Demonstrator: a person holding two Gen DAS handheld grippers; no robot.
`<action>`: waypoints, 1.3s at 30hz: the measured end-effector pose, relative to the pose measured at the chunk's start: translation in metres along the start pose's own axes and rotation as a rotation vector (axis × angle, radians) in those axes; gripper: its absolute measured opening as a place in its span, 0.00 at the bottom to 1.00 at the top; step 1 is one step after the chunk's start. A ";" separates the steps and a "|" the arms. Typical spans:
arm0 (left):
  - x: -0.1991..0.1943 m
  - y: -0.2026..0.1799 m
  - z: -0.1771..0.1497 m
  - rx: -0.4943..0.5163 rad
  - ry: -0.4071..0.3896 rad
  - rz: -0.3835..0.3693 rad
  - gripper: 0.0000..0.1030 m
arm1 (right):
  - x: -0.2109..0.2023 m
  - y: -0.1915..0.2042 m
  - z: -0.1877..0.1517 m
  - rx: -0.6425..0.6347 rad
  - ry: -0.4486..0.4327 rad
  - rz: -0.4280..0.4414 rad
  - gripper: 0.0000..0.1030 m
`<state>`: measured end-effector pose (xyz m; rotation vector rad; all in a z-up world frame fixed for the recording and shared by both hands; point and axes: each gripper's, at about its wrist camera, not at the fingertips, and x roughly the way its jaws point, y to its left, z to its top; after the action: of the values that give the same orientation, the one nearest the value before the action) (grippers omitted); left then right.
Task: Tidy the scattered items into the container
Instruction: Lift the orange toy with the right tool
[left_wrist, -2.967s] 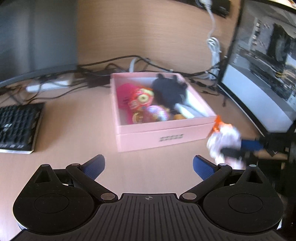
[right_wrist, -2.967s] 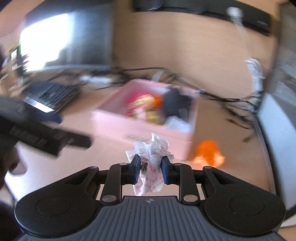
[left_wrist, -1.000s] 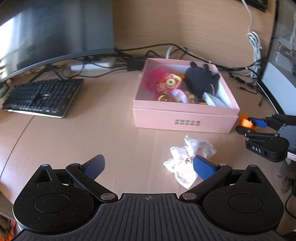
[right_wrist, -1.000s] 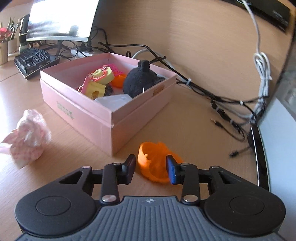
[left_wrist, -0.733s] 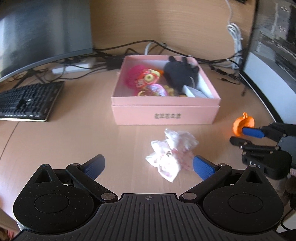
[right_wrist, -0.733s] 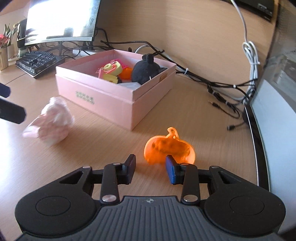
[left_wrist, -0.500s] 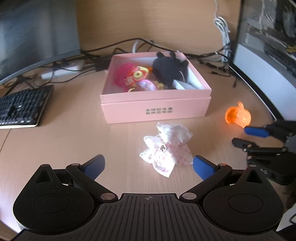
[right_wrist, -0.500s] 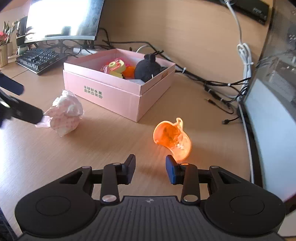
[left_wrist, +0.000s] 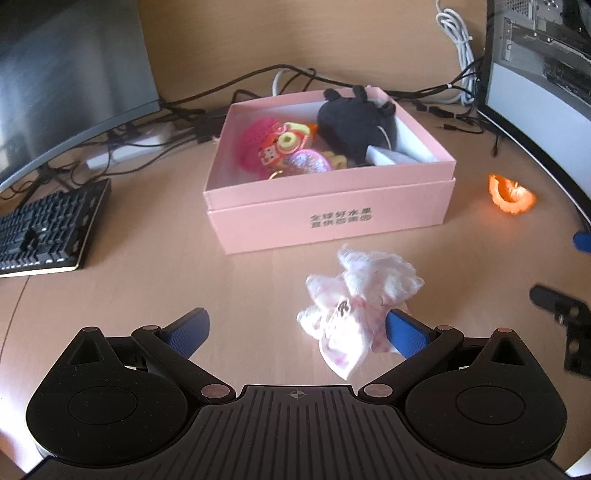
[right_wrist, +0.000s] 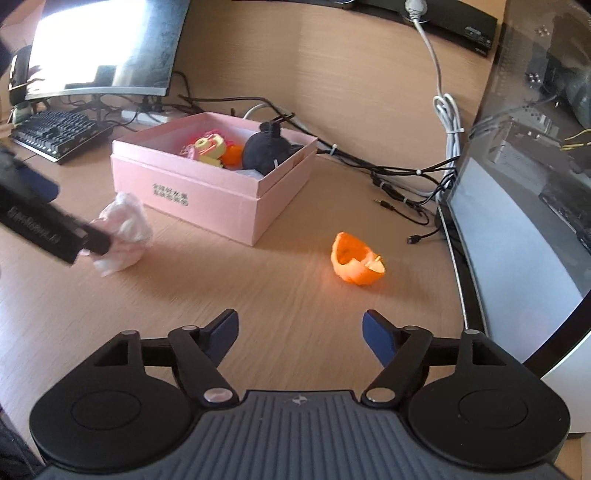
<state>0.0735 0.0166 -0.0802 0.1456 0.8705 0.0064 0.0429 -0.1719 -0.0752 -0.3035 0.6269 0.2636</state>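
Left wrist view: the left gripper (left_wrist: 295, 330) hangs wide open over the wooden desk (left_wrist: 140, 273), a crumpled pink-and-white cloth pouch (left_wrist: 354, 310) against its right finger. Behind, the pink cardboard box (left_wrist: 328, 218) holds a black plush (left_wrist: 354, 122) and bright toys (left_wrist: 284, 147). Further right lies an orange pumpkin-shaped shell (right_wrist: 356, 260), before the right gripper (right_wrist: 300, 332), also spread empty.

Open pink box (left_wrist: 328, 218) holds toys mid-desk; crumpled pink-white cloth pouch (left_wrist: 354, 310) lies near; orange pumpkin shell (right_wrist: 356, 260) right, tipped over.
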 end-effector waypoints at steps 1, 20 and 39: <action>0.000 0.001 -0.001 -0.003 0.003 0.004 1.00 | 0.001 -0.001 0.001 0.006 -0.005 -0.010 0.77; -0.050 0.057 -0.039 -0.262 -0.058 -0.007 1.00 | 0.082 -0.052 0.036 0.278 0.002 -0.064 0.79; -0.039 0.037 -0.031 -0.194 -0.053 -0.111 1.00 | 0.049 -0.029 0.026 0.229 -0.012 0.000 0.52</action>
<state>0.0265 0.0546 -0.0651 -0.0837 0.8193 -0.0167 0.1047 -0.1819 -0.0795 -0.0820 0.6386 0.1917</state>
